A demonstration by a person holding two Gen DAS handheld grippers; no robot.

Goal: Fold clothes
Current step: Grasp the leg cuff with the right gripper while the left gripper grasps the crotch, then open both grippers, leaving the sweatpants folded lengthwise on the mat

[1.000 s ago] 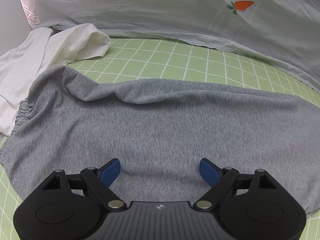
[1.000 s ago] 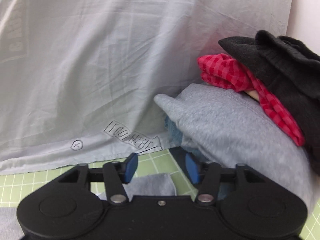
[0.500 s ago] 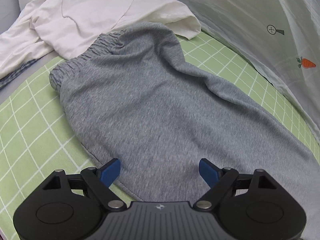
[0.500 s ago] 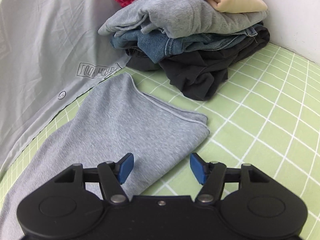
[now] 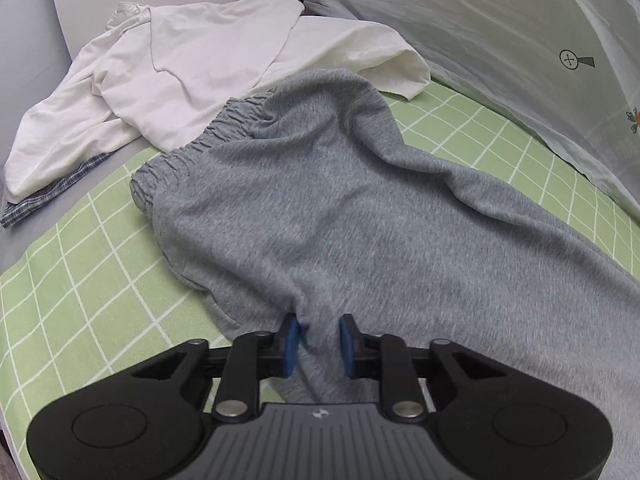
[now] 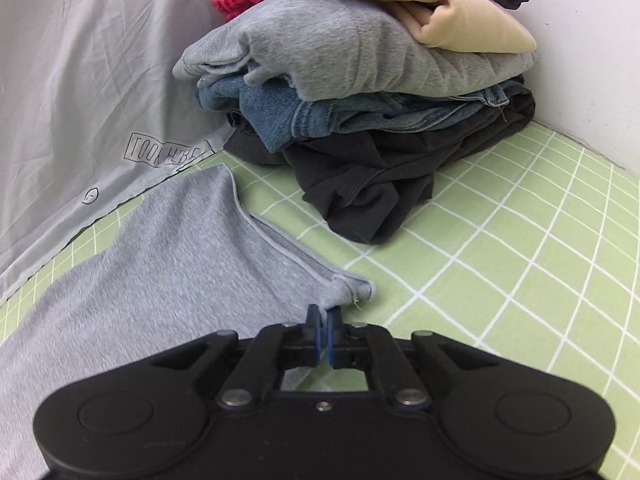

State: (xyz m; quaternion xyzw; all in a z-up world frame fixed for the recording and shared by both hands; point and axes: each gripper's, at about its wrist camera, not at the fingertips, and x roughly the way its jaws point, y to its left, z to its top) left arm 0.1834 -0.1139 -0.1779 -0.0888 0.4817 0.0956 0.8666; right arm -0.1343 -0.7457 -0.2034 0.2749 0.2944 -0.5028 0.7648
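Two tools engaged | left tool (image 5: 318,338): clamped on grey trousers (image 5: 360,208), lower centre | right tool (image 6: 323,334): clamped on trouser hem corner (image 6: 344,290), centre | folded stack (image 6: 360,80) upper centre.

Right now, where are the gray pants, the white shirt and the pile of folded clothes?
gray pants (image 5: 340,216): left wrist view, on the seat.
white shirt (image 5: 192,60): left wrist view, on its body.
pile of folded clothes (image 6: 360,60): right wrist view, on the gray layer.
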